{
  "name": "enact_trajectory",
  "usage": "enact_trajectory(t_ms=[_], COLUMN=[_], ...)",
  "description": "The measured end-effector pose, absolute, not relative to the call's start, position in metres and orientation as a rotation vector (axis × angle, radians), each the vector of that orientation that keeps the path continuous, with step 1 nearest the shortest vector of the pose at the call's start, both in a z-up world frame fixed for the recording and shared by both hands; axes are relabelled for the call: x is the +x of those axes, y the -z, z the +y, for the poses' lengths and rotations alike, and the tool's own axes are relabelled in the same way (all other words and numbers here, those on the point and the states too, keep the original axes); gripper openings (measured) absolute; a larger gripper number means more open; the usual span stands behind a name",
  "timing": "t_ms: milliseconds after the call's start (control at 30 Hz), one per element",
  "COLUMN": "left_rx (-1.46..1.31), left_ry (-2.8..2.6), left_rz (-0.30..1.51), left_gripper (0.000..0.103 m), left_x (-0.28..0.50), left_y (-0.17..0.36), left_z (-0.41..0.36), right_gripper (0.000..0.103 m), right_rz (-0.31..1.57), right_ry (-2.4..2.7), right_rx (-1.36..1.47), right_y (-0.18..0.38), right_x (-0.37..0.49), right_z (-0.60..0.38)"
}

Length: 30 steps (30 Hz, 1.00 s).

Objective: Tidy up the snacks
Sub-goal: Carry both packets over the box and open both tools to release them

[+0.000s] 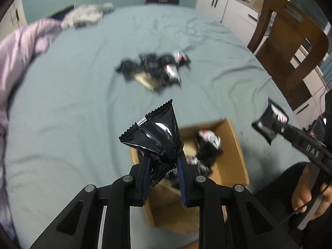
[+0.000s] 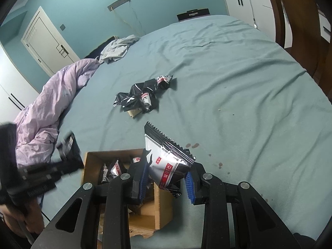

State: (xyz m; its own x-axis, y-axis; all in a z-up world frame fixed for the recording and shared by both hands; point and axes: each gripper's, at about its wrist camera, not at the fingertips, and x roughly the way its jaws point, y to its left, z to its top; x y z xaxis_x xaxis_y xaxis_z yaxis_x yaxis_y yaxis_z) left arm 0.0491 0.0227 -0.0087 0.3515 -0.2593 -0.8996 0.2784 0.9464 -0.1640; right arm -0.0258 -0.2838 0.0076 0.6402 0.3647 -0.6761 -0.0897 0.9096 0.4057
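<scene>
My left gripper [image 1: 164,161] is shut on a black snack packet [image 1: 154,137] and holds it above the near edge of a cardboard box [image 1: 234,145]. The box holds several black and white packets [image 1: 207,143]. My right gripper [image 2: 168,176] is shut on a black, silver and red snack packet [image 2: 166,157] above the box's right wall [image 2: 164,203]. A pile of loose packets [image 2: 143,97] lies further out on the bed; it also shows in the left wrist view [image 1: 155,68]. The right gripper with its packet [image 1: 269,122] shows at the right of the left wrist view.
The bed is covered with a teal sheet [image 2: 238,83]. A lilac duvet [image 2: 51,103] is bunched at the left. A wooden chair [image 1: 290,47] stands at the right. White cabinets [image 2: 249,6] and a door [image 2: 45,41] are behind.
</scene>
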Motion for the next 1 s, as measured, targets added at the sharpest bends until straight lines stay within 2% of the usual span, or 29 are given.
enact_trajectory(t_ms=[467,800,867,933,1000], left_rx=[0.312,0.328,0.297,0.247,0.227], left_ry=[0.388,0.351,0.363,0.372,0.344], left_rz=[1.330,1.354,1.331,1.271,1.204], left_gripper=[0.023,0.033,0.041,0.062,0.075], left_x=[0.026,0.024,0.025,0.025,0.027], left_y=[0.063,0.074,0.065,0.048,0.035], left_z=[-0.019,-0.022,-0.021,-0.017,-0.012], right_gripper=[0.029,0.029,0.029,0.029,0.030], right_rz=[0.868,0.868,0.869,0.867,0.864], right_ry=[-0.242,-0.256,-0.259,-0.266,-0.289], right_rx=[0.306,0.283,0.279,0.274,0.252], right_y=[-0.006,-0.006,-0.006,-0.006,-0.007], right_x=[-0.018,-0.020,-0.020,-0.021,-0.023], right_z=[-0.275,-0.274,-0.274,-0.273,-0.269])
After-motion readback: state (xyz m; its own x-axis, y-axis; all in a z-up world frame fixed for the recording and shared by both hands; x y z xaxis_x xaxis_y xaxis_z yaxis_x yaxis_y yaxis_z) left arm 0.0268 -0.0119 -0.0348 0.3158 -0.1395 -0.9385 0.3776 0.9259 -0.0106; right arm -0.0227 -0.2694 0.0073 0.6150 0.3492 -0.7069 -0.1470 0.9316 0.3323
